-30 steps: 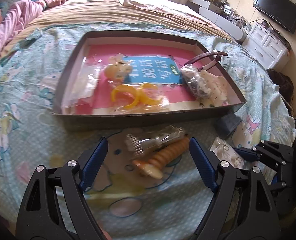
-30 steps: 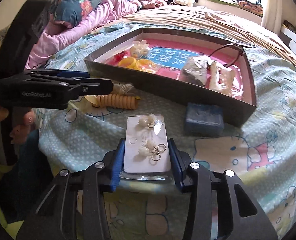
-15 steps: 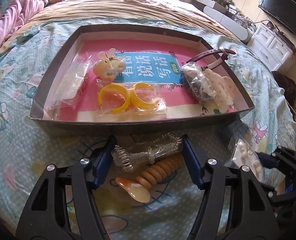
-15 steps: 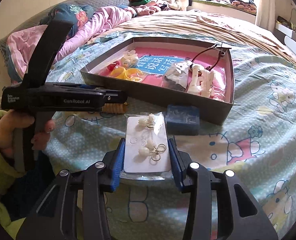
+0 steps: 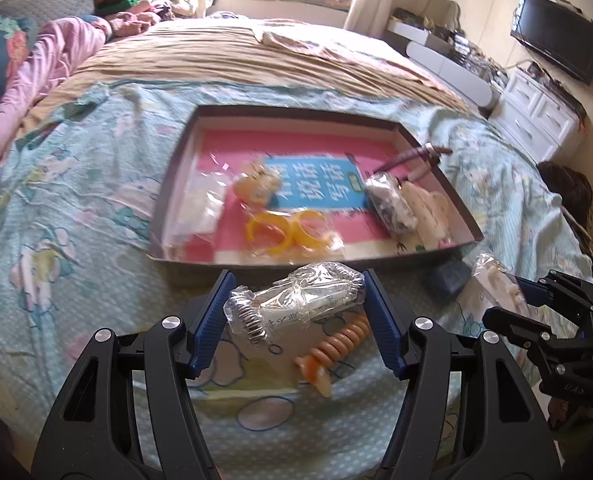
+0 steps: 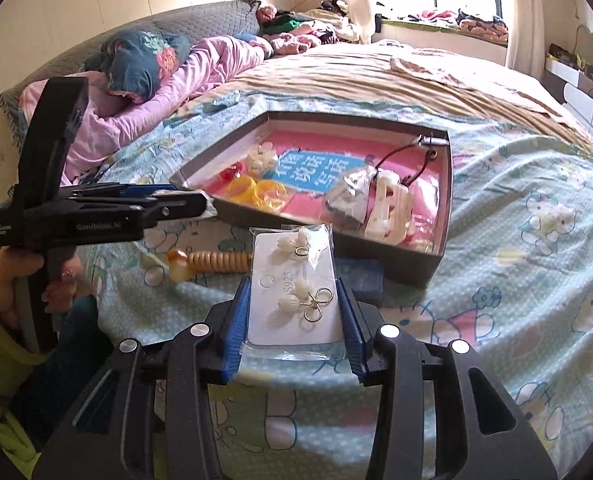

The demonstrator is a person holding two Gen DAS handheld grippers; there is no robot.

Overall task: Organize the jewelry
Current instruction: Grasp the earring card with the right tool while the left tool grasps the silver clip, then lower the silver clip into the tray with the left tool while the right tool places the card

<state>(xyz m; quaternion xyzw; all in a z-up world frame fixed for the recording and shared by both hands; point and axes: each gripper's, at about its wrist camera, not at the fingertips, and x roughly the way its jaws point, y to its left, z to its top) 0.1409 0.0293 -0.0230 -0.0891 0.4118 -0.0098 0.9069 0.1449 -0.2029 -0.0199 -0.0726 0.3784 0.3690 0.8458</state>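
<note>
Left wrist view: the left hand-held gripper (image 5: 296,312) is clamped on a clear bag with a silver coiled bracelet (image 5: 296,300), lifted off the bed (image 5: 56,220) just short of the open box (image 5: 164,200). The bag is gripped by its ends and sags, so crinkly plastic could slip from the pads on the way over the near wall. Below it, an orange beaded clip (image 5: 336,346) lies on the sheet, not yet packed.

Right wrist view: the right hand-held gripper (image 6: 292,312) is closed on the side edges of a bagged earring card (image 6: 292,284), held near the box's front wall beside a small blue case (image 6: 360,276). A thin card pinched edgewise may bow or pivot; both loads heading for one box could collide.
</note>
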